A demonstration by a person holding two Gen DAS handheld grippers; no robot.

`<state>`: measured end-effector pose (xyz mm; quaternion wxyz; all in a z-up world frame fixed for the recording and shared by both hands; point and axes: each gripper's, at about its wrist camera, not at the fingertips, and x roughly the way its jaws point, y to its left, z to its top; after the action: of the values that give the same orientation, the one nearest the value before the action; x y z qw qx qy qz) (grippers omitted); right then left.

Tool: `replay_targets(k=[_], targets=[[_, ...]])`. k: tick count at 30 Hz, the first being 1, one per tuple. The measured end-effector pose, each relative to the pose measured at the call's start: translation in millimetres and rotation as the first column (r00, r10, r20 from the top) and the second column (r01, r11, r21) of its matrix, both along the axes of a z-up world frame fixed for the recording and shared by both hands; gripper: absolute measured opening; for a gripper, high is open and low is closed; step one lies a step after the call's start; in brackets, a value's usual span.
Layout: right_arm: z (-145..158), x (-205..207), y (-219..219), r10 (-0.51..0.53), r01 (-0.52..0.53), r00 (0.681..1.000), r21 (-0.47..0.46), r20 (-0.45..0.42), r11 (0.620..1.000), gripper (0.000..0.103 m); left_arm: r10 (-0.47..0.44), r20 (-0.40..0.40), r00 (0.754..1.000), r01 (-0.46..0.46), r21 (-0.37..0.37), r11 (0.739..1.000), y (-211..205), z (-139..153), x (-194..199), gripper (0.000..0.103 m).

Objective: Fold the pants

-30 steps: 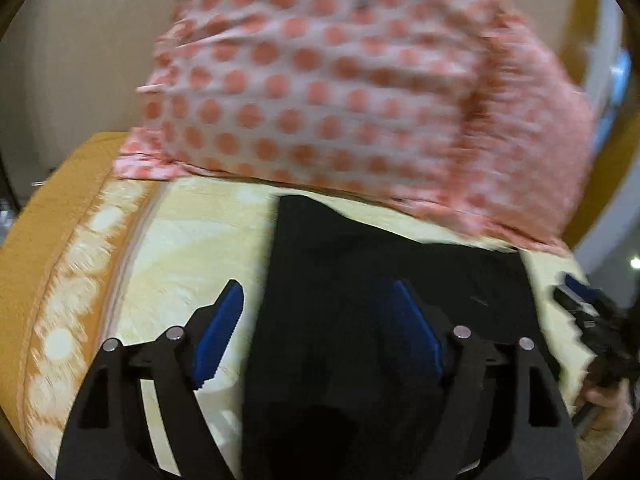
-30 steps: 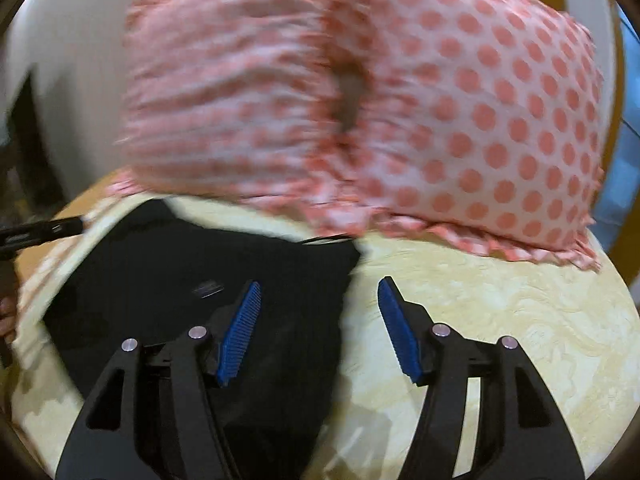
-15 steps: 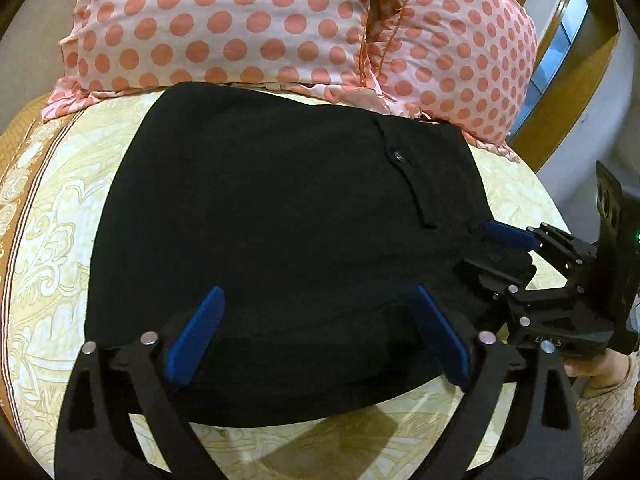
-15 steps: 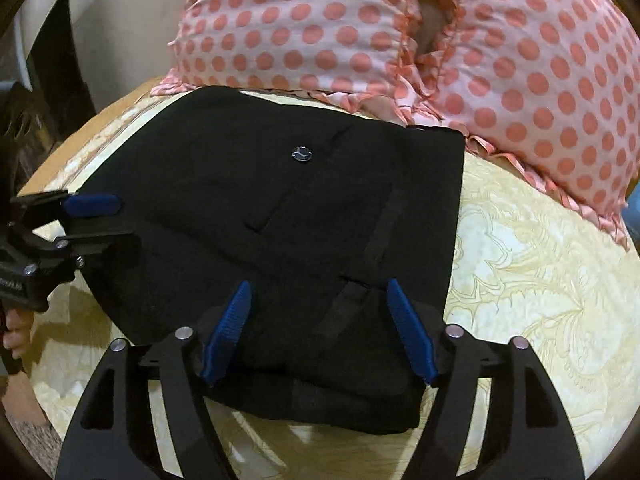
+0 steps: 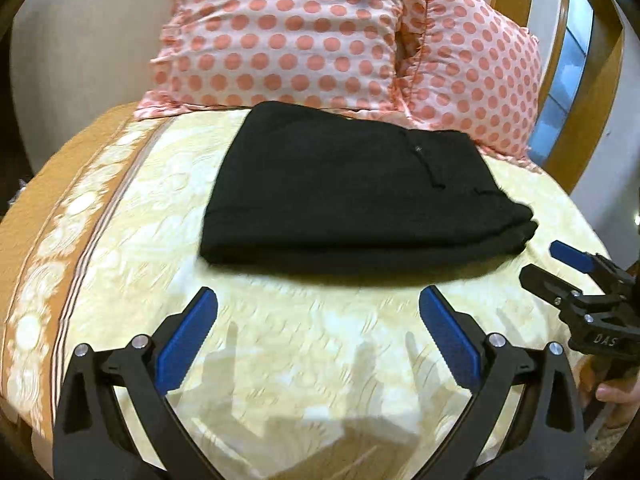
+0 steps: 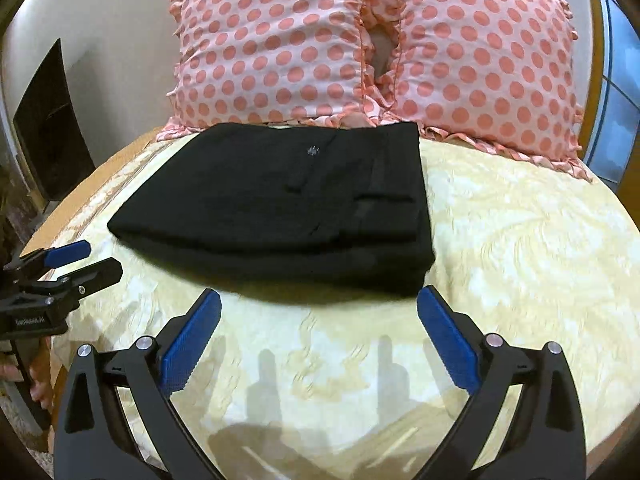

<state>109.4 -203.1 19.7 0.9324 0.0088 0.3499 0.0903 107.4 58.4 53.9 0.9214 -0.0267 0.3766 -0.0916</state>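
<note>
The black pants lie folded into a compact stack on the yellow patterned bedspread, just in front of the pillows; they also show in the right wrist view. My left gripper is open and empty, held back from the near edge of the pants. My right gripper is open and empty, also short of the pants. The right gripper shows at the right edge of the left wrist view. The left gripper shows at the left edge of the right wrist view. Neither touches the pants.
Two pink polka-dot pillows lean against the wall behind the pants. A wooden frame and window stand at the right. The bed's orange border runs along the left edge. A dark opening is at the far left.
Both grippers have pulled back toward me from over the pants. The pants now lie free on the bed in front of the open jaws.
</note>
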Motion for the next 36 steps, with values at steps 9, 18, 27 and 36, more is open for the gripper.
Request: replay_targets(k=[9,18,27,36], targets=[[-17.3,-16.5,17.0,-0.039,0.039,0.999,-0.016,-0.003,0.999,0.1,0.056,0.034,0.998,-0.058,0.067,0.996,4.9,-11.5,-16.5,0.101],[-31.4,-20.1,24.0,-0.055,0.054,0.998,-0.02,-0.044,0.998,0.1,0.05,-0.009,0.999,-0.049,0.091,0.995,3.4,-26.8,-16.0,0.101],[-36.0,-26.6,25.1,-0.082,0.082,0.997,-0.04,-0.002,0.996,0.102,0.054,0.05,0.997,-0.06,0.138,0.989,-1.3,-32.3,-25.9,0.101],[-36.8,-29.8,25.6,-0.099,0.099,0.995,-0.035,0.024,0.994,0.102,0.081,0.085,0.993,-0.092,0.131,0.987,-3.1,-33.2,-30.6,0.101]])
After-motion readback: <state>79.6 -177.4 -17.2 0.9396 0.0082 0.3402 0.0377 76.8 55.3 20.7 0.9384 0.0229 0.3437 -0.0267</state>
